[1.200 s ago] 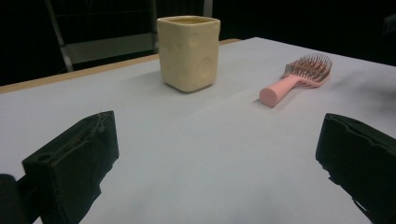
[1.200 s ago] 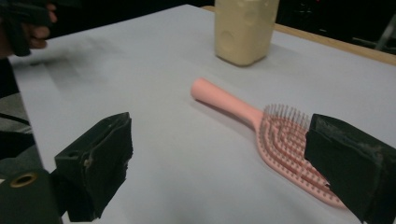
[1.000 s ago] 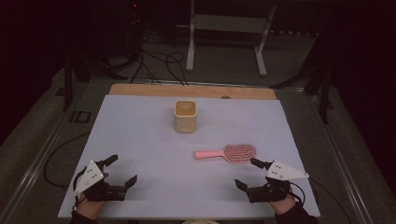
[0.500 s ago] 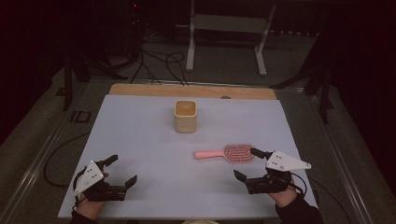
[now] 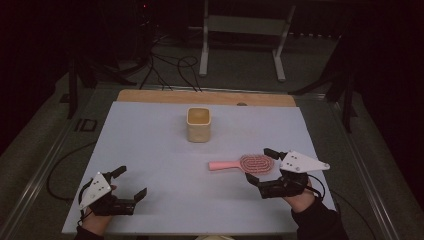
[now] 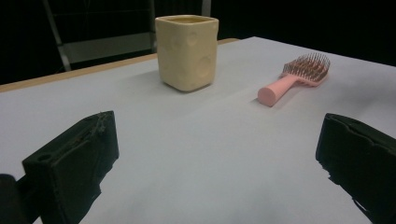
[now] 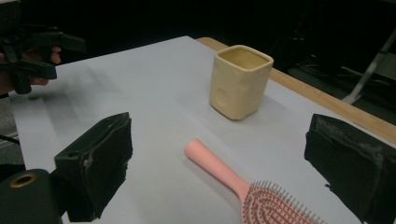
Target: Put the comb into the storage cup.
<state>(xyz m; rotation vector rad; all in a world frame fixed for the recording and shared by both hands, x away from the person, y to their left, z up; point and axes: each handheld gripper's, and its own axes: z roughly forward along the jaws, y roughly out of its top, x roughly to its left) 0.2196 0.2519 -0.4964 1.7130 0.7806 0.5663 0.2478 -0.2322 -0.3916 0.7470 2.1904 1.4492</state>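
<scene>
High view: the pink hairbrush [image 5: 244, 164] lies flat on the pale desk [image 5: 150, 145], bristles up, its handle pointing toward the person's left and its oval head just beside the right tool [image 5: 266, 167]. That tool's jaws stand wide apart, released, one at the far side of the brush head and one at the near side, so the head sits roughly between them. The cream cup [image 5: 199, 124] stands upright farther back, well apart from the brush. The left tool [image 5: 131, 183] rests near the desk's front left corner, also released and holding nothing.

The step in hand looks like taking up the brush, probably to stand it in the cup. From the right gripper view, the handle [image 7: 212, 163] runs up the middle between the two jaws, with the bristled head [image 7: 275, 205] at the bottom edge. A grip on the handle, close to where it meets the head, would likely serve better than a grip across the bristles, which may flex and let the brush twist. To do that, the right tool should ease forward along the handle, drop until both jaws reach the desk, and close squarely across the handle's width. Lift straight up before turning, so the handle end clears the cup's rim. The left tool can stay put, or steady the cup if it seems likely to tip.
</scene>
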